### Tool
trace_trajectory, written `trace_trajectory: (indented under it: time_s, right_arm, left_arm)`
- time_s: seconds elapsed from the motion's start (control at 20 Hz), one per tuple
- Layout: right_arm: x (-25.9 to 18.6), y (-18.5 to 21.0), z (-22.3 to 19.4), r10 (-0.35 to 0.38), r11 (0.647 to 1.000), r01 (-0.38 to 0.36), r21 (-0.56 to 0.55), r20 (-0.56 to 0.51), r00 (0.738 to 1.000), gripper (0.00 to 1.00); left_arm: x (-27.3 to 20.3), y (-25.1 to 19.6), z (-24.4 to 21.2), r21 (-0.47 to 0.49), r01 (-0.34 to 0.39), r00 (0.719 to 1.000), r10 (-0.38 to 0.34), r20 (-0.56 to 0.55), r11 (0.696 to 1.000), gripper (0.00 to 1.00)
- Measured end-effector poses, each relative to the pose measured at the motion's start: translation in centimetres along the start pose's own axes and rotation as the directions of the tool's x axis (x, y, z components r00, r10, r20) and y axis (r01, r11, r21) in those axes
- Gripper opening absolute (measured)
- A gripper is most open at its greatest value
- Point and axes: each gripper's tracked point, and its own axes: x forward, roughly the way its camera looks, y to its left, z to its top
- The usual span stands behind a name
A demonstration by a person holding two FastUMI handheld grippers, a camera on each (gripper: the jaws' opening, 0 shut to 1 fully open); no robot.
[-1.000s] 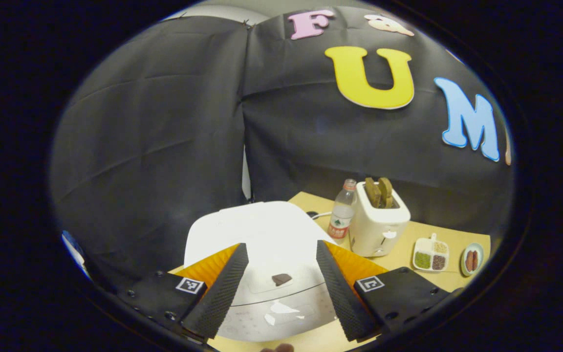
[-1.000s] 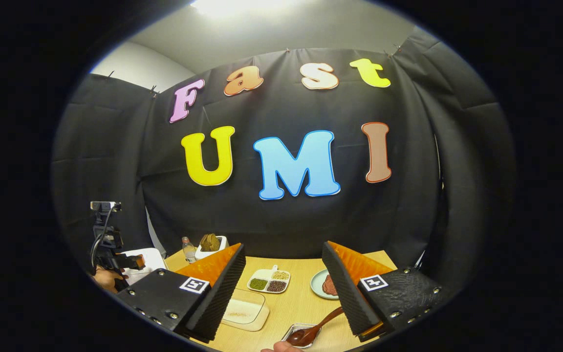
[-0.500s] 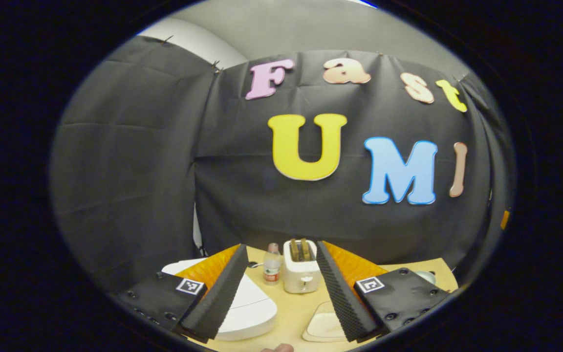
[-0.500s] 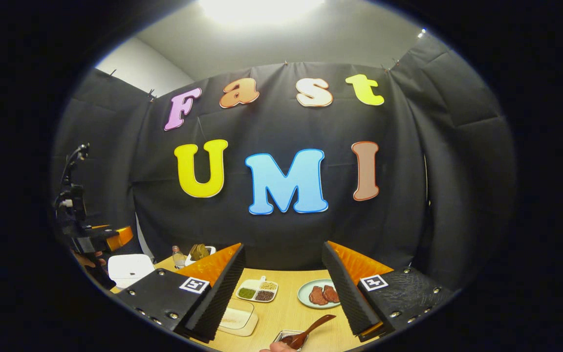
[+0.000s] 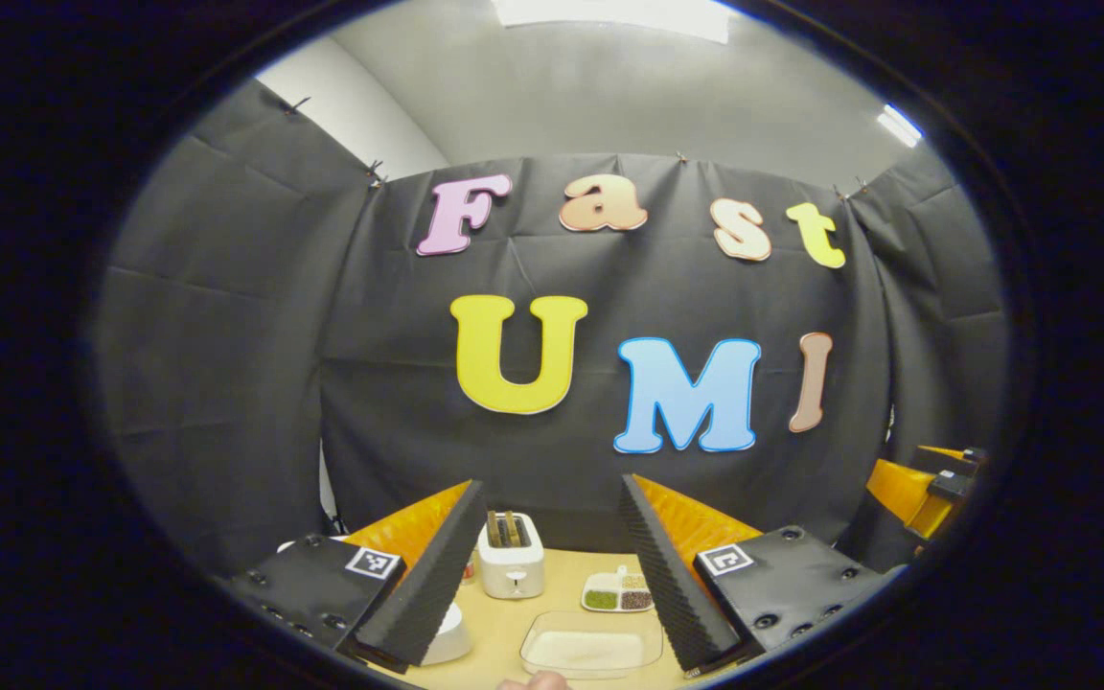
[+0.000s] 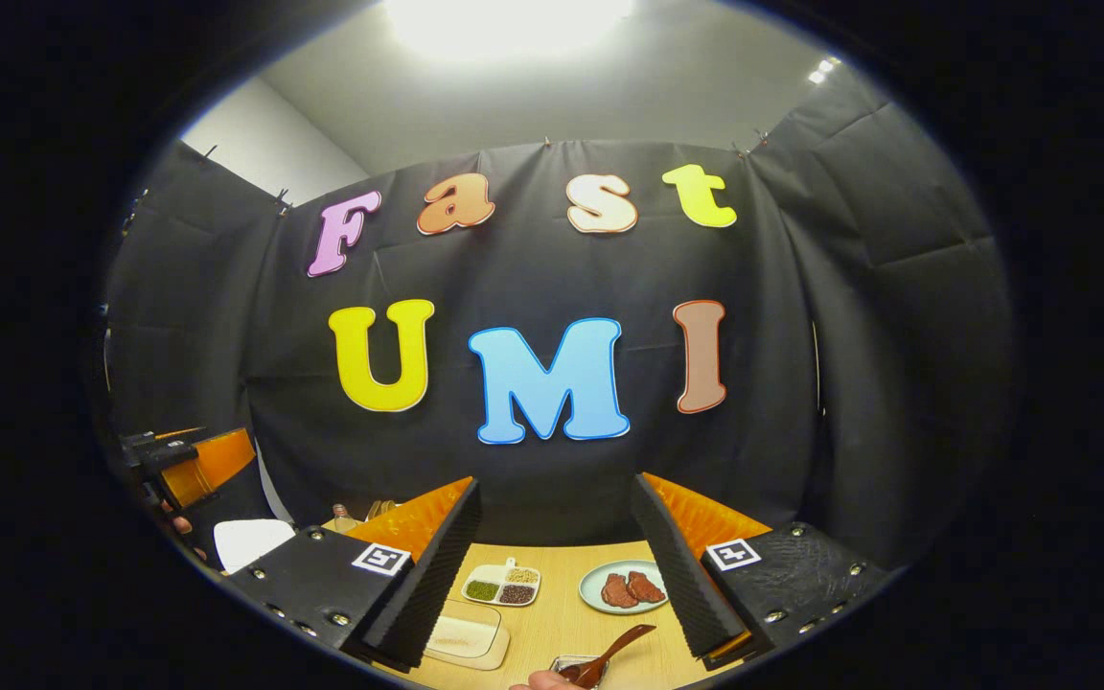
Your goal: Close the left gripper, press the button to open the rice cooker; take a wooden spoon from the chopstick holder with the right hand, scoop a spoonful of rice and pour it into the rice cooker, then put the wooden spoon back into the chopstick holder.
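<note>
Both tools are held up off the table and level, facing the booth wall. The left hand-held gripper [image 5: 549,498] has its jaws spread wide with nothing between them, and so does the right hand-held gripper [image 6: 556,498].

The cooker [image 6: 250,541] sits far off the right hand-held gripper's left finger, just below the left one as seen from there. In the left gripper view a white edge of it shows low behind that tool's left finger. It is too small and too hidden to tell whether the lid is up or down.

The spoon [image 6: 609,650] lies with its bowl in the holder [image 6: 573,663], low between the right hand-held gripper's fingers and nearer the right one. Its handle slants up toward that finger. The rice tray [image 6: 461,637] lies flat just past the left finger.

The spoon in its holder and both jaws open fit two stages: the moment ahead of the button press, or the moment after the spoon has gone back.

If the press is still due, I judge the left jaws should shut fully first, so that one blunt tip meets the button squarely. Any grasp on the spoon would best take the free handle, well above the holder's rim.
</note>
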Motion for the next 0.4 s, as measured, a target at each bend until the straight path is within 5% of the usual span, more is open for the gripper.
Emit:
trace_trajectory:
  time_s: [0.4]
  right_arm:
    - [0.8,1.2,-0.3,0.015,1.000,-0.015,-0.009,-0.018,1.000,0.96]
  left_arm:
    - [0.0,0.1,0.0,-0.008,0.020,1.000,-0.020,-0.012,1.000,0.99]
